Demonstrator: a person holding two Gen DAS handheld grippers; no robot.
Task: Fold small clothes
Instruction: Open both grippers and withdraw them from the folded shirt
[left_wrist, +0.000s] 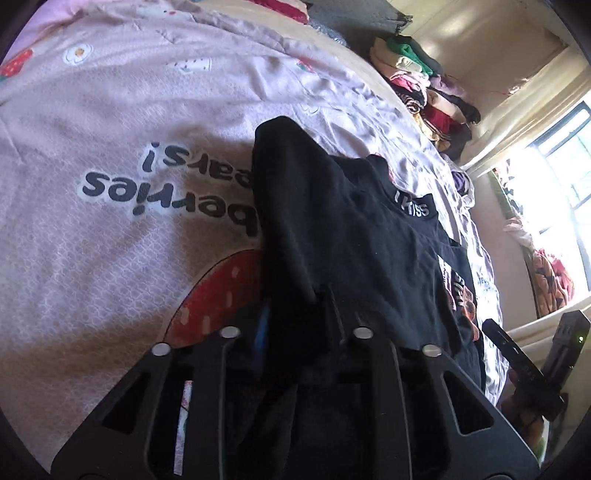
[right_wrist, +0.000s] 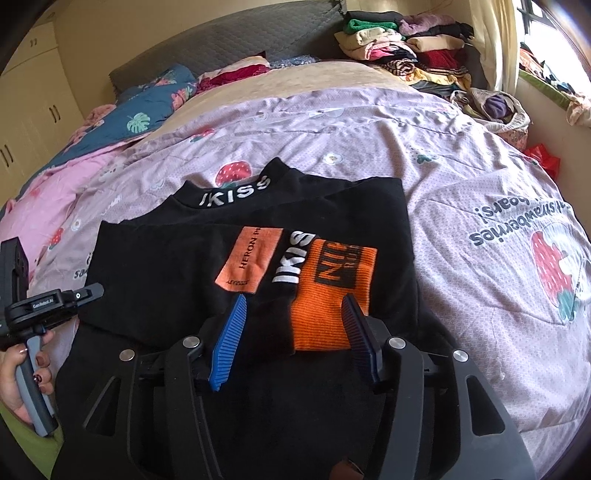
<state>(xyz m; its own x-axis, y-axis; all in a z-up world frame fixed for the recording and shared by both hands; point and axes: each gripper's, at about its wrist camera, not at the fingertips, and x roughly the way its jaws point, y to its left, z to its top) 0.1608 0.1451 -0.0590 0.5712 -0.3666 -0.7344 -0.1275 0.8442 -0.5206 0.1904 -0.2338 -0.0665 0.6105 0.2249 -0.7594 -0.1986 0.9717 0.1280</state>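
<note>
folding is under way on the black top (right_wrist: 184, 266), which lies flat near the middle of the bed (right_wrist: 461, 192), its collar toward the headboard and an orange-cuffed sleeve (right_wrist: 325, 295) laid across its chest. your right gripper (right_wrist: 291, 328) hovers over that cuff with its blue pads (right_wrist: 229, 336) apart and pressing nothing. your left gripper (left_wrist: 295, 314) is clenched on a fold of the black cloth at the top's other side, the fabric draped over its fingers. carry that fold straight inward, low over the bedspread (left_wrist: 110, 110), so the layer under it does not drag or bunch. set it down square to the top's side edge before you let go. use the free right gripper to pin the sleeve if it starts to slide. folded clothes (right_wrist: 406, 40) are stacked at the bed's far corner by the window.
</note>
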